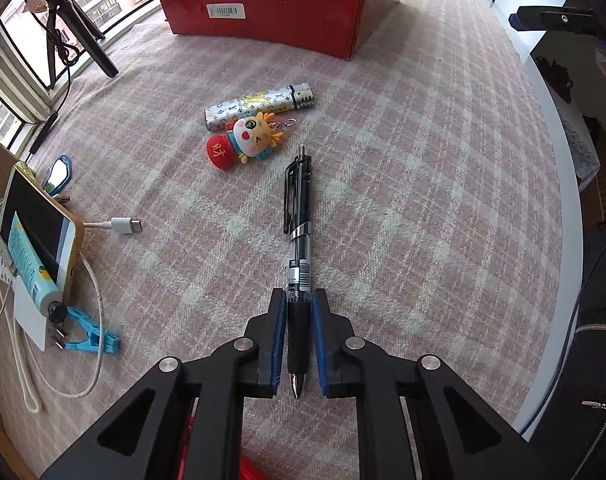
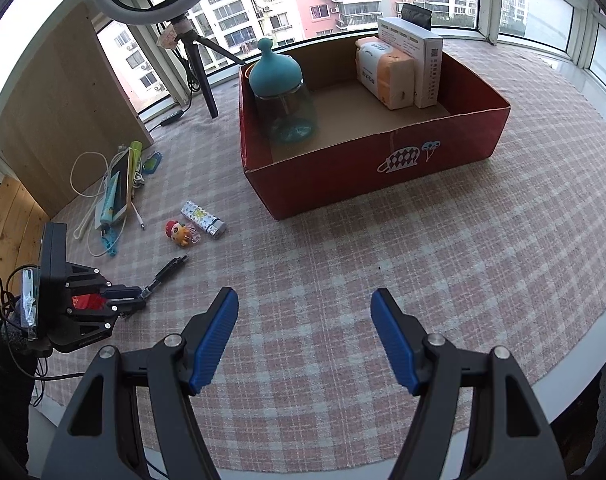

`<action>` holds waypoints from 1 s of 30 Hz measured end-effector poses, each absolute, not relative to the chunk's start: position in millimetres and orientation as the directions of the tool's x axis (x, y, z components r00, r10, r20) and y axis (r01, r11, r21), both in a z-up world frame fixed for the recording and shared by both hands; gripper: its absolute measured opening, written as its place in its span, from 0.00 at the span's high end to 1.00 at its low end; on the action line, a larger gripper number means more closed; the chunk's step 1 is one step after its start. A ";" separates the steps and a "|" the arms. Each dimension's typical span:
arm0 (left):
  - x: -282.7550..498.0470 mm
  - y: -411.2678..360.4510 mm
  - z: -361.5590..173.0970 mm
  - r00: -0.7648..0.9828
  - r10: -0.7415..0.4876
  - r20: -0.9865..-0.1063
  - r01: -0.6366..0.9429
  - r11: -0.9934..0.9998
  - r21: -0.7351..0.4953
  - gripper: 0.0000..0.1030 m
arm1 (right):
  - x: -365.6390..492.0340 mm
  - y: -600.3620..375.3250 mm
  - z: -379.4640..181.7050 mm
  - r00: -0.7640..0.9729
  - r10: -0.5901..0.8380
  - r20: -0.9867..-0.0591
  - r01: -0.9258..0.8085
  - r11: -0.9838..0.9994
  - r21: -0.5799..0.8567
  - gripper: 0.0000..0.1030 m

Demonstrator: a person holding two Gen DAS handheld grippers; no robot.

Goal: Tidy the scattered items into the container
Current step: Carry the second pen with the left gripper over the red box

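Observation:
My left gripper point(image 1: 298, 300) is shut on the rubber grip of a black pen point(image 1: 297, 216), which points away from me over the pink checked cloth. In the right wrist view the pen point(image 2: 169, 268) sticks out of the left gripper point(image 2: 141, 298). A patterned lighter point(image 1: 259, 106) and a doll keychain point(image 1: 243, 142) lie beyond the pen; both also show in the right wrist view, lighter point(image 2: 203, 218) and keychain point(image 2: 179, 233). The red box point(image 2: 383, 160) stands at the back, its near wall point(image 1: 263, 12) facing the left wrist view. My right gripper point(image 2: 305, 320) is open and empty above the cloth.
In the box stand a teal-capped bottle point(image 2: 281, 96), an orange pack point(image 2: 385, 70) and a white carton point(image 2: 419, 60). At the left lie a phone point(image 1: 39, 224), a white cable point(image 1: 119, 225), a blue clip point(image 1: 91, 338) and a tripod point(image 1: 87, 36). The table's edge point(image 1: 559, 200) curves at the right.

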State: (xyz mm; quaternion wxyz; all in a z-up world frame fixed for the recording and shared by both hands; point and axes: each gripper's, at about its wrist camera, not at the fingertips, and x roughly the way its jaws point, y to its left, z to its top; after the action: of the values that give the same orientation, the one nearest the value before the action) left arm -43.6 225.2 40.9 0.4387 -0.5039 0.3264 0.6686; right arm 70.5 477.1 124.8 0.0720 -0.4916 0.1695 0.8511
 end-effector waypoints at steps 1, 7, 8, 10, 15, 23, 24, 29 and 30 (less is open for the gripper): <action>-44.1 227.5 40.3 -0.107 0.260 -0.960 -0.916 -0.400 -0.006 0.83 | 70.4 478.2 124.1 -0.506 -0.048 -0.861 -0.292 -0.930 0.223 0.34; -55.6 235.6 38.5 -0.094 0.276 -0.957 -0.908 -0.418 -0.031 0.90 | 70.0 479.0 122.7 -0.505 -0.059 -0.861 -0.294 -0.926 0.236 0.34; -56.9 235.6 38.7 -0.094 0.278 -0.956 -0.906 -0.423 -0.034 0.90 | 70.3 479.0 122.8 -0.506 -0.057 -0.861 -0.294 -0.926 0.235 0.34; -57.7 236.1 38.8 -0.100 0.277 -0.956 -0.904 -0.426 -0.029 0.90 | 71.5 479.9 122.8 -0.508 -0.058 -0.860 -0.297 -0.925 0.238 0.34; -55.0 233.5 59.3 -0.107 0.309 -0.945 -0.897 -0.440 -0.043 0.90 | 76.7 488.3 122.6 -0.508 -0.050 -0.860 -0.313 -0.919 0.239 0.34; -58.4 265.0 142.3 -0.151 0.393 -0.907 -0.919 -0.393 -0.017 0.90 | 79.7 527.0 139.4 -0.545 0.004 -0.838 -0.351 -0.909 0.223 0.34; -61.3 276.1 152.5 -0.158 0.398 -0.904 -0.926 -0.378 -0.005 0.90 | 79.0 534.9 144.0 -0.555 0.016 -0.832 -0.355 -0.909 0.219 0.34; -75.4 339.5 192.8 -0.188 0.418 -0.889 -0.955 -0.291 0.065 0.90 | 75.9 577.9 167.3 -0.606 0.072 -0.792 -0.383 -0.899 0.211 0.34; -78.6 354.1 197.6 -0.176 0.428 -0.886 -0.961 -0.271 0.060 0.90 | 75.5 587.2 170.9 -0.614 0.082 -0.785 -0.389 -0.897 0.211 0.34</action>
State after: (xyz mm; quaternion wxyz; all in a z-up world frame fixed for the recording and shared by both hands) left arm -78.6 354.1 197.6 0.5031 -0.3985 0.3339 0.6904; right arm 75.5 587.2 170.9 0.1340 -0.4183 0.1836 0.8794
